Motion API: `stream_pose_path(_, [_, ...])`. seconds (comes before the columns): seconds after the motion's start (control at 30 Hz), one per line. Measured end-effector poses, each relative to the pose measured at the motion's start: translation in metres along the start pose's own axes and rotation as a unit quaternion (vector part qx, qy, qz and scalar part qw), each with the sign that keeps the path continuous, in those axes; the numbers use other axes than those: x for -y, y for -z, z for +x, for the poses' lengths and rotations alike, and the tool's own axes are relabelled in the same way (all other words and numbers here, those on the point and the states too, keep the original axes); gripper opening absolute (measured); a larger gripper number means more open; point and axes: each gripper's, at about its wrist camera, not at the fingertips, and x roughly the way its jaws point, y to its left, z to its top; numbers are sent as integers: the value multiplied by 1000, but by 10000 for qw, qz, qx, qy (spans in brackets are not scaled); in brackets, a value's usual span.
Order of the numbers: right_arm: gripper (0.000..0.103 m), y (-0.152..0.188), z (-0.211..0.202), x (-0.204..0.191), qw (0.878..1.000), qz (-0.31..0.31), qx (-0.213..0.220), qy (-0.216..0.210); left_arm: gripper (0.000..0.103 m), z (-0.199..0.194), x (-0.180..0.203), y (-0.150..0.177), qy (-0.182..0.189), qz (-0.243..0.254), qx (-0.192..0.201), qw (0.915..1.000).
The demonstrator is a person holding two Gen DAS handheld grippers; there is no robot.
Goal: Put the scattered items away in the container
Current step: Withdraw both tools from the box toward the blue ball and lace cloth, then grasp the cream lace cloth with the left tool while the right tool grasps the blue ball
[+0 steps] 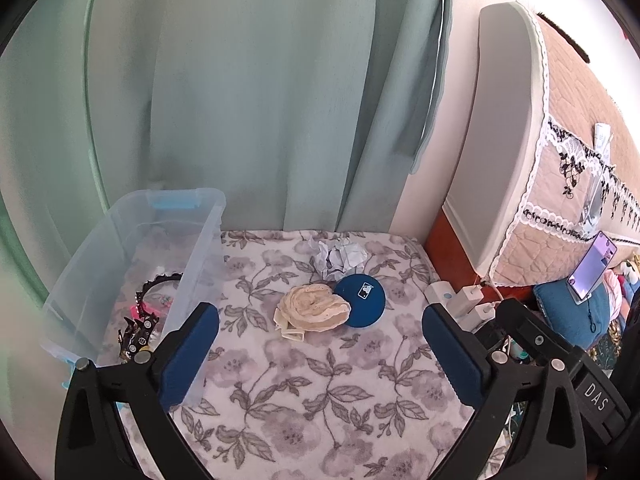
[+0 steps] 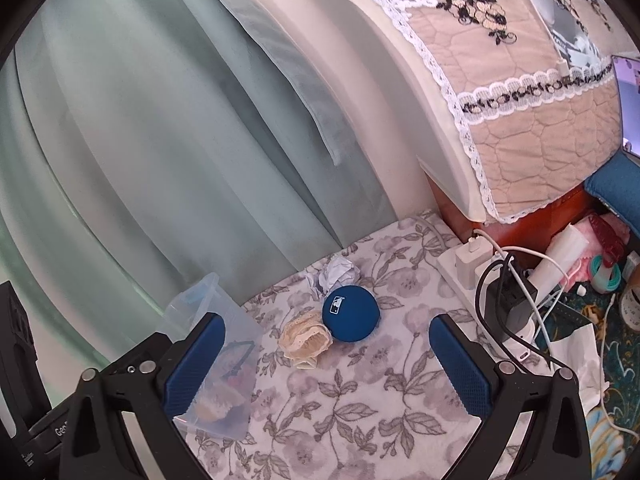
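Note:
A clear plastic bin [image 1: 132, 264] stands at the left on the floral cloth and holds a black headband [image 1: 160, 282] and a small toy car [image 1: 138, 334]. It also shows in the right wrist view [image 2: 216, 344]. A cream lace scrunchie [image 1: 312, 310] [image 2: 306, 340], a blue ball [image 1: 360, 300] [image 2: 351, 313] and a crumpled paper wad [image 1: 340, 258] [image 2: 332, 274] lie together mid-cloth. My left gripper [image 1: 320, 356] is open and empty, short of them. My right gripper [image 2: 326, 360] is open and empty too.
A green curtain [image 1: 240, 100] hangs behind. A power strip with chargers and cables [image 2: 492, 296] lies at the cloth's right edge. A quilt-covered furniture piece [image 2: 520, 100], a phone on a stand [image 1: 592, 270] and clutter sit to the right.

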Motion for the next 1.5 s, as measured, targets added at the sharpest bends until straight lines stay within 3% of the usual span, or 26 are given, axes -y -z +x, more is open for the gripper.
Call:
stream_pose_path(0.6, [103,20,50,24,9996,59,-276,-58,102,56,-11,17,83,2,-183,9998])
stream_pose_path(0.73, [103,26,67,24,9986,-60,-514,-147,102,72,-12,22,11,78,-232,9997])
stream_pose_path(1.27, [103,27,114,45,9967,102,-800,-31,102,142,-19,31,459,-265,-558,9970])
stream_pose_path(1.5, [103,29,135,37,9967,-46,-809,-106,102,167,-29,33,371,-377,-687,9962])
